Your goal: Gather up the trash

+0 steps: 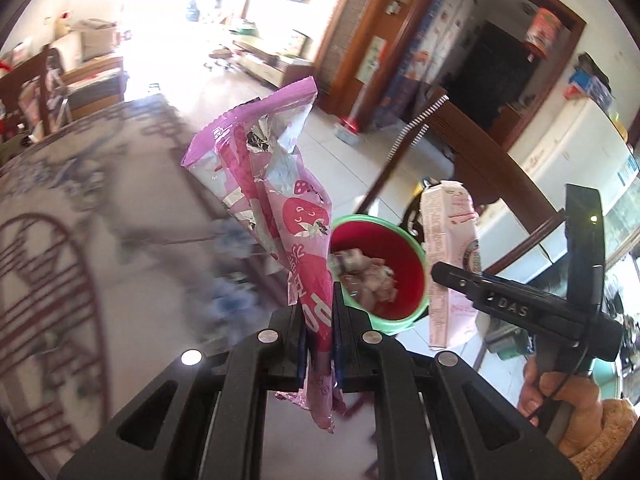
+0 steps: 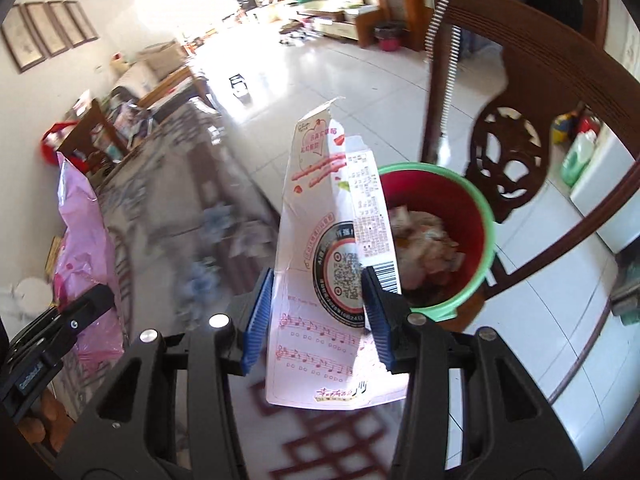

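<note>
While its blue pads are pressing flat together on the lower part of a crumpled pink strawberry wrapper (image 1: 280, 200), the left gripper (image 1: 320, 320) is holding that wrapper upright, its bottom end hanging out below the fingers. To the right, the right gripper (image 2: 320, 312) is standing partly apart, its pads (image 2: 258, 316) clamping the sides of a torn pale pink carton (image 2: 332, 264). Just beyond both sets of fingers, a red bin with a green rim (image 2: 480, 208) is sitting on the floor, already holding crumpled scraps that are too blurred to name. Behind it a dark wooden chair (image 2: 520, 92) is cutting across the view. Nearer left, the patterned tablecloth (image 1: 80, 220) is smearing into blur. A hand in a knitted sleeve (image 1: 560, 400) is partly cropped at the edge.
</note>
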`<act>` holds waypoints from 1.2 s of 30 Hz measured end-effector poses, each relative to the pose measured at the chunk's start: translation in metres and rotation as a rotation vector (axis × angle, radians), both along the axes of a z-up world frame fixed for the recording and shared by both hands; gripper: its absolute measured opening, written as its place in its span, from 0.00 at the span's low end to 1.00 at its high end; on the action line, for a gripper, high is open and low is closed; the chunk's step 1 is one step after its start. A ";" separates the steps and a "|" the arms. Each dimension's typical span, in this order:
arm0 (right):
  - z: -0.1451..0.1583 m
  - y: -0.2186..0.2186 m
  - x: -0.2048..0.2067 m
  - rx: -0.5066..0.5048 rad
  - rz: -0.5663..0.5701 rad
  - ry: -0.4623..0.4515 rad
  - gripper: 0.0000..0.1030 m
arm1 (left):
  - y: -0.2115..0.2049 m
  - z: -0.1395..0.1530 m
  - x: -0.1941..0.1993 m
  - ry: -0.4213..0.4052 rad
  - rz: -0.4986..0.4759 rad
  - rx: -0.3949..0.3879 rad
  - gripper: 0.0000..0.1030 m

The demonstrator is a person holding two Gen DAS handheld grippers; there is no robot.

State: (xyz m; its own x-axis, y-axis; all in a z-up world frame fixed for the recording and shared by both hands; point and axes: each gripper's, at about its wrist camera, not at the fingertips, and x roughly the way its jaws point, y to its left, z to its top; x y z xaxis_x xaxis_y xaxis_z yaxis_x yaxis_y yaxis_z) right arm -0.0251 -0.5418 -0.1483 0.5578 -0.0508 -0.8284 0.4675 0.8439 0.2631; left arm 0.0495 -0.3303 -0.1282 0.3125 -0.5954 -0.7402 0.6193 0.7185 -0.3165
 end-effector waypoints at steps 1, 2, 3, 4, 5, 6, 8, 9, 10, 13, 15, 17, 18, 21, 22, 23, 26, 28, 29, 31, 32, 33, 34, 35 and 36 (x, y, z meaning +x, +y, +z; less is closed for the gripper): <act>-0.003 -0.013 -0.002 0.002 -0.010 0.005 0.42 | -0.019 -0.002 0.000 0.009 -0.023 -0.002 0.07; -0.007 -0.028 -0.002 -0.001 -0.018 0.011 0.42 | -0.037 -0.004 0.000 0.010 -0.044 -0.004 0.07; -0.010 -0.038 -0.001 -0.004 -0.023 0.014 0.42 | -0.051 -0.005 -0.001 0.008 -0.058 -0.001 0.07; -0.012 -0.048 -0.001 -0.006 -0.028 0.014 0.43 | -0.069 -0.006 -0.001 0.007 -0.077 0.002 0.07; -0.015 -0.057 0.002 -0.006 -0.031 0.012 0.44 | -0.085 -0.009 -0.001 0.013 -0.098 0.001 0.08; -0.018 -0.067 0.005 -0.006 -0.032 0.014 0.45 | -0.097 -0.011 0.001 0.019 -0.112 0.002 0.13; -0.027 -0.083 0.013 -0.007 -0.035 0.031 0.58 | -0.124 -0.018 0.005 0.008 -0.118 0.026 0.46; -0.029 -0.093 0.012 -0.017 -0.047 0.037 0.67 | -0.130 -0.020 0.006 -0.016 -0.100 0.042 0.67; -0.029 -0.099 0.012 -0.028 -0.064 0.037 0.77 | -0.135 -0.019 0.006 -0.037 -0.081 0.048 0.68; -0.020 -0.108 0.004 -0.044 -0.093 0.005 0.79 | -0.134 -0.012 0.005 -0.064 -0.035 0.045 0.70; -0.006 -0.103 -0.004 -0.077 -0.091 -0.018 0.84 | -0.124 0.000 0.004 -0.111 0.012 0.045 0.78; 0.010 -0.093 -0.011 -0.094 -0.089 -0.055 0.92 | -0.105 0.015 0.000 -0.169 0.072 0.041 0.84; 0.023 -0.083 -0.016 -0.108 -0.084 -0.091 0.94 | -0.095 0.021 -0.001 -0.186 0.092 0.032 0.87; 0.063 -0.045 -0.028 -0.189 -0.069 -0.196 0.96 | -0.057 0.047 -0.006 -0.260 0.158 -0.006 0.90; 0.074 -0.035 -0.031 -0.211 -0.064 -0.226 0.96 | -0.044 0.055 -0.007 -0.286 0.174 -0.014 0.92; 0.086 -0.021 -0.034 -0.238 -0.060 -0.262 0.96 | -0.029 0.064 -0.009 -0.321 0.194 -0.022 0.92; 0.123 0.031 -0.042 -0.358 -0.072 -0.368 0.96 | 0.013 0.093 -0.020 -0.430 0.263 -0.042 0.92; 0.136 0.060 -0.044 -0.424 -0.082 -0.407 0.96 | 0.037 0.105 -0.028 -0.482 0.294 -0.048 0.92; 0.142 0.074 -0.043 -0.449 -0.073 -0.418 0.96 | 0.055 0.112 -0.032 -0.507 0.313 -0.043 0.92; 0.150 0.104 -0.041 -0.467 -0.039 -0.447 0.96 | 0.078 0.121 -0.036 -0.524 0.346 -0.030 0.92; 0.153 0.115 -0.039 -0.459 -0.024 -0.462 0.96 | 0.095 0.125 -0.037 -0.523 0.365 -0.029 0.92; 0.156 0.128 -0.038 -0.441 -0.008 -0.478 0.96 | 0.108 0.128 -0.038 -0.518 0.378 -0.029 0.92; 0.157 0.138 -0.037 -0.420 0.005 -0.492 0.96 | 0.121 0.130 -0.038 -0.515 0.392 -0.028 0.92; 0.158 0.148 -0.036 -0.400 0.018 -0.502 0.96 | 0.135 0.132 -0.039 -0.515 0.414 -0.018 0.92; 0.159 0.159 -0.035 -0.382 0.032 -0.513 0.96 | 0.146 0.132 -0.039 -0.521 0.435 -0.004 0.92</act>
State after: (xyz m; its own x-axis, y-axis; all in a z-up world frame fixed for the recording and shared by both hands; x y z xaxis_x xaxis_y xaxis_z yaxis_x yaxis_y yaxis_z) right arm -0.0599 -0.3823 0.0108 0.8848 -0.2667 -0.3822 0.3352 0.9339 0.1243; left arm 0.0104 -0.1844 0.0043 0.8397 -0.3369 -0.4259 0.3463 0.9363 -0.0578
